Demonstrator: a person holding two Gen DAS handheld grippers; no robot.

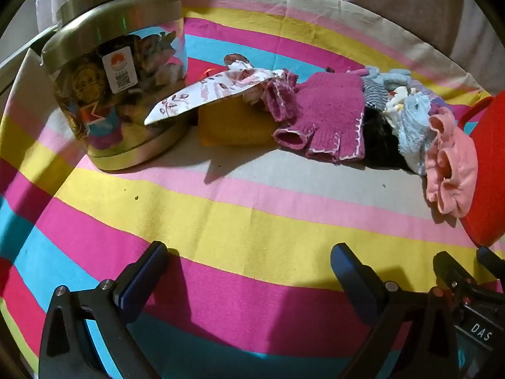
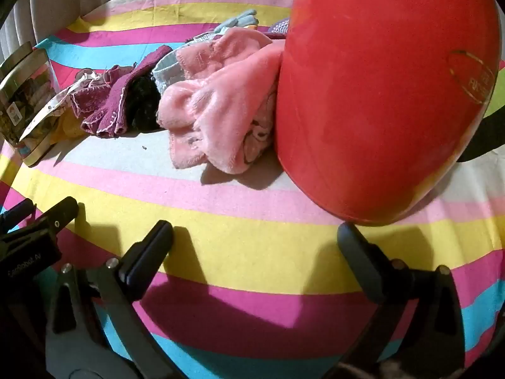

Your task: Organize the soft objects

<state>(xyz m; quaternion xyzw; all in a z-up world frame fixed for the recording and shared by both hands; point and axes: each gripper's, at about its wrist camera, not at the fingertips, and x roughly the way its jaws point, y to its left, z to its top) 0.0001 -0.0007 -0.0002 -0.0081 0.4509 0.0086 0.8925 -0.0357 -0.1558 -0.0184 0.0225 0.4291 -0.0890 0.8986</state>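
A row of soft things lies across the striped cloth [image 1: 240, 221]: a floral white cloth [image 1: 214, 90], a folded yellow cloth [image 1: 235, 124], a magenta knitted glove [image 1: 328, 117], a black furry piece [image 1: 378, 140], light blue lace fabric [image 1: 413, 126] and a pink fleece item [image 1: 451, 161]. The pink fleece [image 2: 217, 107] leans against a red container [image 2: 378, 94]. My left gripper [image 1: 249, 268] hovers open over bare cloth, well short of the pile. My right gripper [image 2: 255, 246] is open too, nothing between its fingers, just in front of the red container.
A clear round tub with a metal lid [image 1: 116, 75], holding soft items, stands at the left and touches the floral cloth. The red container [image 1: 486, 170] closes off the right side. A pale curtain hangs behind the table. The other gripper shows at each view's edge.
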